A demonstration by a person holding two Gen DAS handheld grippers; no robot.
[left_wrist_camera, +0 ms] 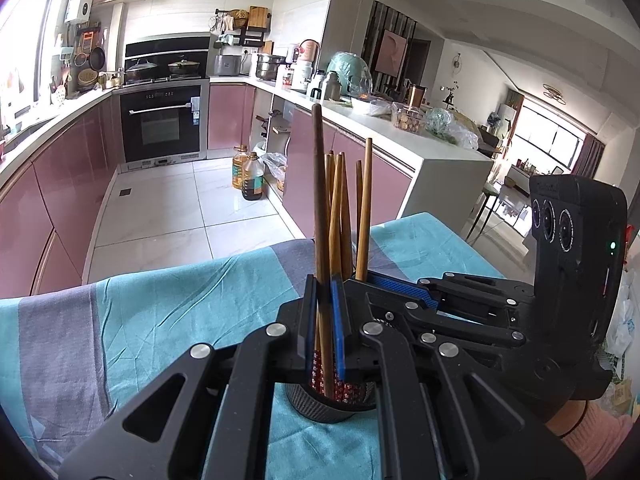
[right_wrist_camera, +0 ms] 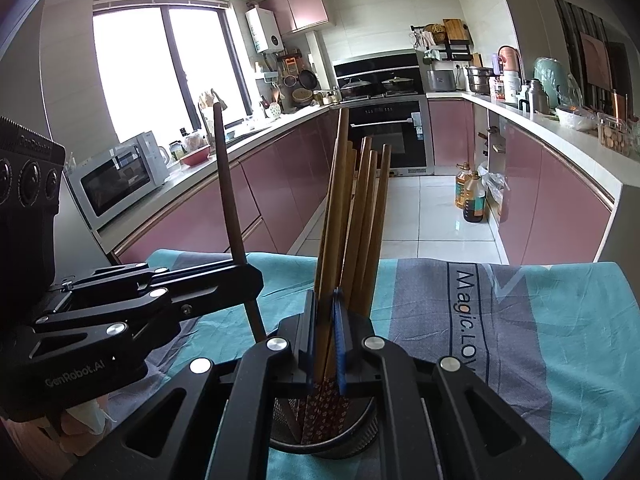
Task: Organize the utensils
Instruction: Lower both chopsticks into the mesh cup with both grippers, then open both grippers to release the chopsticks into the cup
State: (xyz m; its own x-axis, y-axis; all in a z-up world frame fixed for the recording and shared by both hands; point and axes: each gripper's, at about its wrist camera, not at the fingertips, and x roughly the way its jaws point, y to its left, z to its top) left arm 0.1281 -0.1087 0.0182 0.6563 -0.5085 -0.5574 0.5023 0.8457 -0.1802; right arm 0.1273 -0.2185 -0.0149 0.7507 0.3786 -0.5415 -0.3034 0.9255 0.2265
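My bench [left_wrist_camera: 160, 300] wears a teal and grey striped cloth in a pink-cupboard kitchen, and the black mesh cup [right_wrist_camera: 360, 432] stands on it. My left tongs [left_wrist_camera: 324, 316] angle down, pinching a dark chopstick [left_wrist_camera: 319, 200] upright over the cup. My right tongs [right_wrist_camera: 325, 340] clamp light wooden chopsticks [right_wrist_camera: 360, 220] standing in it; only the right view shows the cloth's lettering.

- Daylight fills the kitchen; both views are bright and mostly sharp.
- In the right wrist view the window [right_wrist_camera: 160, 76] is blown out to pure white, with no detail behind the glass.
- In the left wrist view a far window [left_wrist_camera: 548, 140] at the right and the left edge glare white too.
- The floor tiles [left_wrist_camera: 168, 208] carry soft pale reflections.
- Fisheye bending curves cabinets and walls; the corners fall to black vignette.
- The cloth [right_wrist_camera: 520, 340] is evenly lit, with only faint shadows in its creases.
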